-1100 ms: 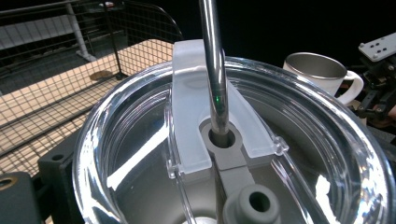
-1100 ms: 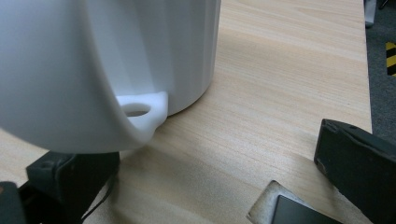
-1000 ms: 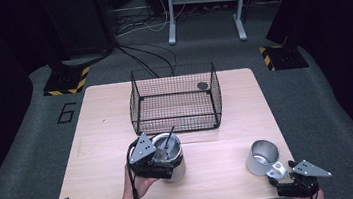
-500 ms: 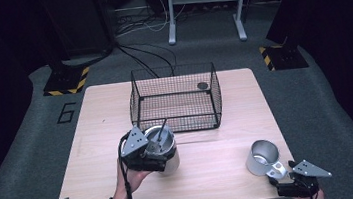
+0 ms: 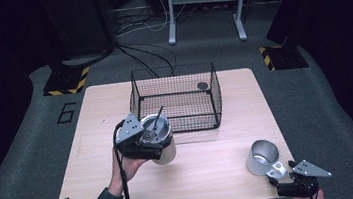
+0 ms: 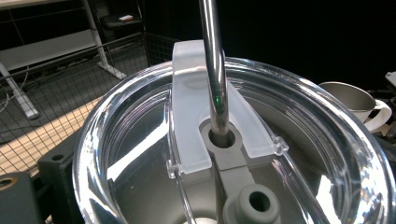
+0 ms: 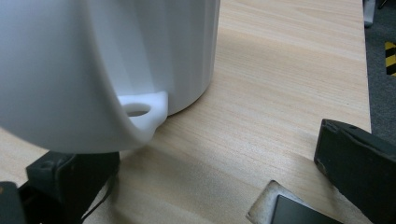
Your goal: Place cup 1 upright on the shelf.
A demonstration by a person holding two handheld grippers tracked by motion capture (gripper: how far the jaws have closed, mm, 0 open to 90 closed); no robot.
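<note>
Left tongs are clamped on a steel tumbler (clear domed lid, metal straw); right tongs' state cannot be told.

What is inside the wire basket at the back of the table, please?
A small dark round object lies near the back right corner of the wire basket; otherwise bare table shows through. The tumbler hides the front left corner.

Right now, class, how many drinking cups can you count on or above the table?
2. A lidded tumbler with a metal straw, held at the left tool in front of the wire basket; a handled mug near the right tool.
</note>
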